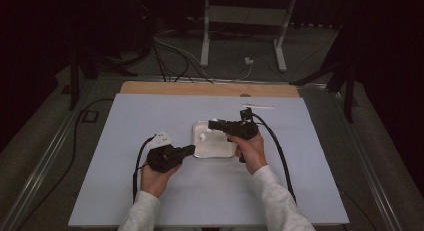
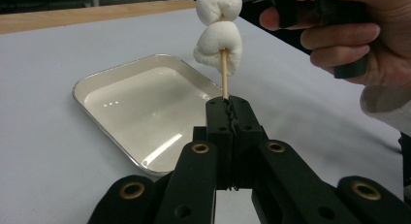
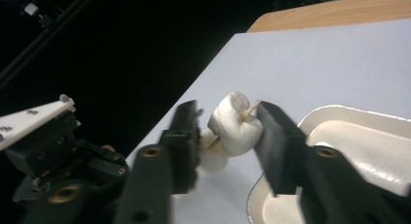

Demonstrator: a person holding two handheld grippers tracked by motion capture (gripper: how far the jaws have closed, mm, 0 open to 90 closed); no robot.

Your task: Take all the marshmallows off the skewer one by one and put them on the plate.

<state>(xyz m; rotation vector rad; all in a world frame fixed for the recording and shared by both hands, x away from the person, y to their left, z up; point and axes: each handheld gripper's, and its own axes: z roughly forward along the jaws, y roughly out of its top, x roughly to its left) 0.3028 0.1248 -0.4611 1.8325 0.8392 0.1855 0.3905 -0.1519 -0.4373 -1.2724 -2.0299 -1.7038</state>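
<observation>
The left tool [image 2: 228, 107] is pressed together on the bottom of a skewer [image 2: 225, 76], holding it upright above the tray [image 2: 97, 86] near the middle of the worktop [image 1: 150, 201]. 2 marshmallows [image 2: 218, 48] sit threaded on the skewer's upper part. The right tool [image 3: 228, 127] stands with its jaws on either side of the top marshmallow [image 3: 236, 123]: the right-hand jaw touches it, the other has a small gap, so it is not yet pinching.

To do this step well, I judge the left tool should keep the skewer steady and upright. The right tool should close only enough to hold the soft marshmallow without crushing it. Any slide should then run straight along the skewer's line; a sideways pull could bend or snap the thin stick.
</observation>
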